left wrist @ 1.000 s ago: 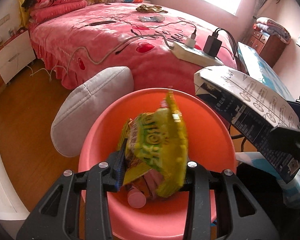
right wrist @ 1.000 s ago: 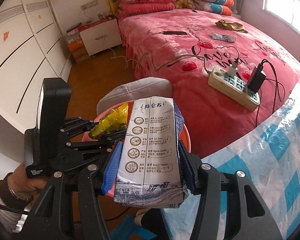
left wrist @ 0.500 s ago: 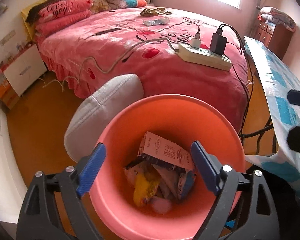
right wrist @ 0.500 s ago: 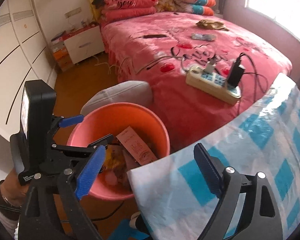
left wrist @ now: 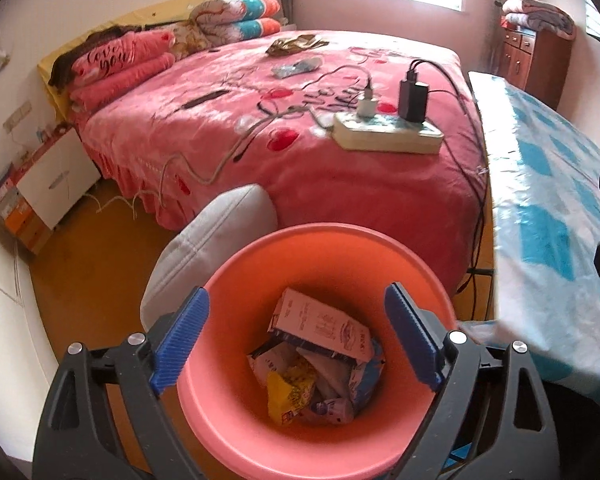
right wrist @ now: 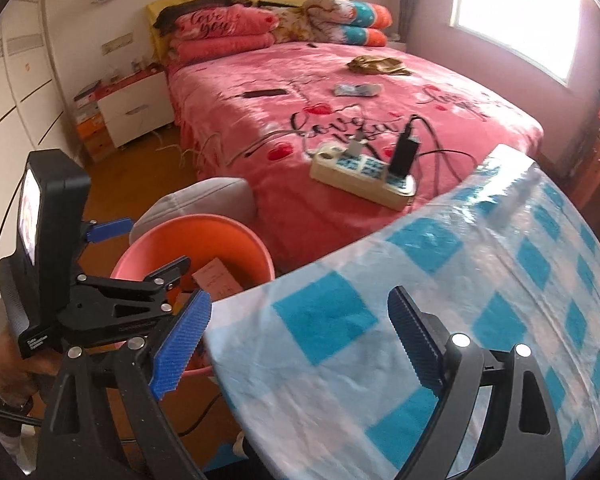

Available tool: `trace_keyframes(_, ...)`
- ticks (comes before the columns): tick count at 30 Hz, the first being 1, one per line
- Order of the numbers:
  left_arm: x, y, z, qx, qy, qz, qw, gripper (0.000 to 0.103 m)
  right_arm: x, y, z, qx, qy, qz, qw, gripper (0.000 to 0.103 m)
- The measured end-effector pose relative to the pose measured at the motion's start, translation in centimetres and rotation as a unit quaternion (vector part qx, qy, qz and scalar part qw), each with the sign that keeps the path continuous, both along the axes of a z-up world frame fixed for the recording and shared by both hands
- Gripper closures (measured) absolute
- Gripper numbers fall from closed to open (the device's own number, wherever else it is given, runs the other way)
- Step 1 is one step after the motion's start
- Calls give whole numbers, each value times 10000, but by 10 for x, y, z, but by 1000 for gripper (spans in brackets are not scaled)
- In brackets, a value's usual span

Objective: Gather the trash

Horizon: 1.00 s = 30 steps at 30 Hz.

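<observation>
A salmon-pink trash bin (left wrist: 324,252) stands on the floor below my left gripper (left wrist: 296,340), which is open and empty above it. Inside lie a milk carton (left wrist: 320,328), a yellow snack wrapper (left wrist: 288,394) and other wrappers. My right gripper (right wrist: 300,340) is open and empty over the corner of the blue-checked table (right wrist: 480,280). The bin (right wrist: 236,236) and the carton (right wrist: 216,278) also show at the left in the right wrist view, with the left gripper's body in front. A crumpled gold wrapper (right wrist: 376,65) and a blue packet (right wrist: 356,89) lie on the bed.
A pink bed (left wrist: 300,128) fills the middle, with a power strip (left wrist: 388,136), chargers and cables on it. A grey cushion (left wrist: 208,248) leans beside the bin. A white nightstand (left wrist: 56,176) stands at the left, a wooden dresser (left wrist: 536,52) at the far right.
Both grippers opened: the yellow wrapper and the milk carton dropped into the bin. The right gripper has since swung right, over the checked table.
</observation>
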State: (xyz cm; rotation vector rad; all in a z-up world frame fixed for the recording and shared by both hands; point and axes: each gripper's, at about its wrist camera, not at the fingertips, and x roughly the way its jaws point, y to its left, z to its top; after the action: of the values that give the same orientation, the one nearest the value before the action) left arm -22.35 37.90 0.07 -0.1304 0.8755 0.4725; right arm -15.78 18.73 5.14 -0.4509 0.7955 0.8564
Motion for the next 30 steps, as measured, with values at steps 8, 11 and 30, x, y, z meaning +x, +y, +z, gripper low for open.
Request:
trace_keyframes(8,11,-24,20,139,-213,-227,9994,9,5,-37,13,185,-135,-383,9990,13)
trace_keyframes(11,15,-35,28,206,-309,-336,9987,8,6,-50,17,249,-177,-525,9982,13)
trace_keyframes(30,46,-117,65,423,-644,-1178,9900,7,0,-137,51,573,-954,-1391,9840,13)
